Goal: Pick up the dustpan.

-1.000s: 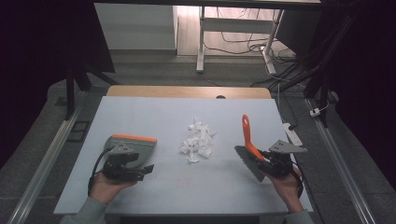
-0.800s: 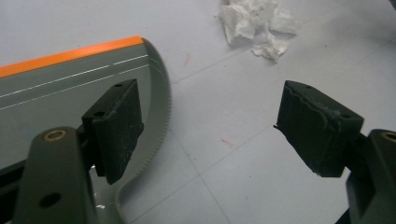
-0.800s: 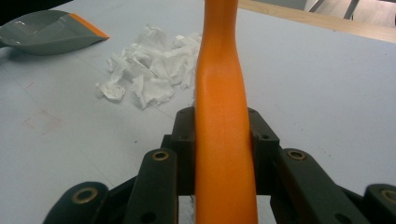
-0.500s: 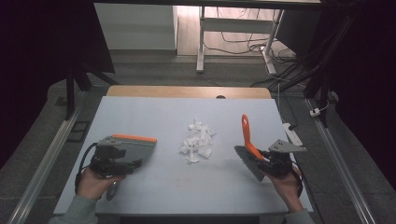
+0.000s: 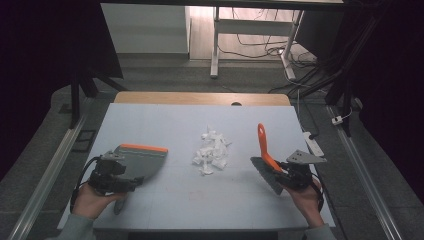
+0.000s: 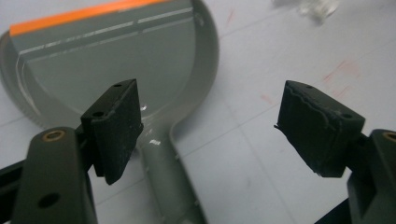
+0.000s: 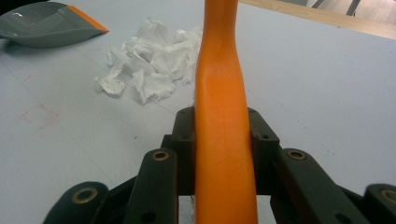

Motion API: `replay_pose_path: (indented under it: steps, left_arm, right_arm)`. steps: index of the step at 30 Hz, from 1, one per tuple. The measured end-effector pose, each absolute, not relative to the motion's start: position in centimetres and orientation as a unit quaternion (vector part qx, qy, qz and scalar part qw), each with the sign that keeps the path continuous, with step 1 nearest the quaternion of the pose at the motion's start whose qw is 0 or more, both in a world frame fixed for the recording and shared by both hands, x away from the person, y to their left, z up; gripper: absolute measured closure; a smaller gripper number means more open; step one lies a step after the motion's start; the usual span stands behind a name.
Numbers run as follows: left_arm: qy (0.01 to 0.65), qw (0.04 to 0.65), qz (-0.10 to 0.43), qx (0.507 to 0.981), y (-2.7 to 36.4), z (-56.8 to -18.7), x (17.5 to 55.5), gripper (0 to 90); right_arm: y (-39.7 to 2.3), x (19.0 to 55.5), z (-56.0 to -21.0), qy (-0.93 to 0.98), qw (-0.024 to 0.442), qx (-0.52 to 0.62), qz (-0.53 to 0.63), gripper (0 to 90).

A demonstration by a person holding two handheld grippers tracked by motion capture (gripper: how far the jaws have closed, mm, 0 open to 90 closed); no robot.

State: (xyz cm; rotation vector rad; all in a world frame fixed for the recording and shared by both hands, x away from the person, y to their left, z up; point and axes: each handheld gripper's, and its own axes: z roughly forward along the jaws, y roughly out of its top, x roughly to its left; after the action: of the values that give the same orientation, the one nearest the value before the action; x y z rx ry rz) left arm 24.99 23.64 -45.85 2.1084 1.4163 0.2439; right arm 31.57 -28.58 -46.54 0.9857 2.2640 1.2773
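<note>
The left hand-held gripper has backed toward seven o'clock off the grey dustpan, jaws wide with the handle lying unclamped between them, so a regrasp seems needed. The right hand-held gripper holds steady, clamped on the orange brush, angled up toward eleven o'clock. Paper scraps sit mid-table.

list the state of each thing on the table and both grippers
dustpan: flat on the table, not gripped
left gripper: open, jaws apart above the dustpan handle
brush: clamped by its orange handle, bristles by the table
right gripper: shut on the brush handle
paper scraps: loose pile, mid-table, unswept
</note>
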Motion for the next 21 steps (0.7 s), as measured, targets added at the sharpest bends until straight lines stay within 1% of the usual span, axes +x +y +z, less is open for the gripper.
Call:
replay_pose_path:
  steps: [6, 9, 21]
  left_arm:
    - [0.542, 0.277, 0.081, 0.789, 24.3, -46.5, 24.8, 21.4]
    - [0.548, 0.266, 0.074, 0.79, 24.6, -47.0, 24.8, 19.3]
    - [0.567, 0.253, 0.051, 0.782, 25.4, -48.8, 25.1, 18.5]
  right_arm:
    - [-28.6, 31.5, -46.5, 0.8, 0.181, 0.35, 0.452, 70.0]
    - [-28.6, 31.5, -46.5, 0.8, 0.182, 0.35, 0.452, 70.0]
    - [-28.6, 31.5, -46.5, 0.801, 0.183, 0.35, 0.451, 70.0]
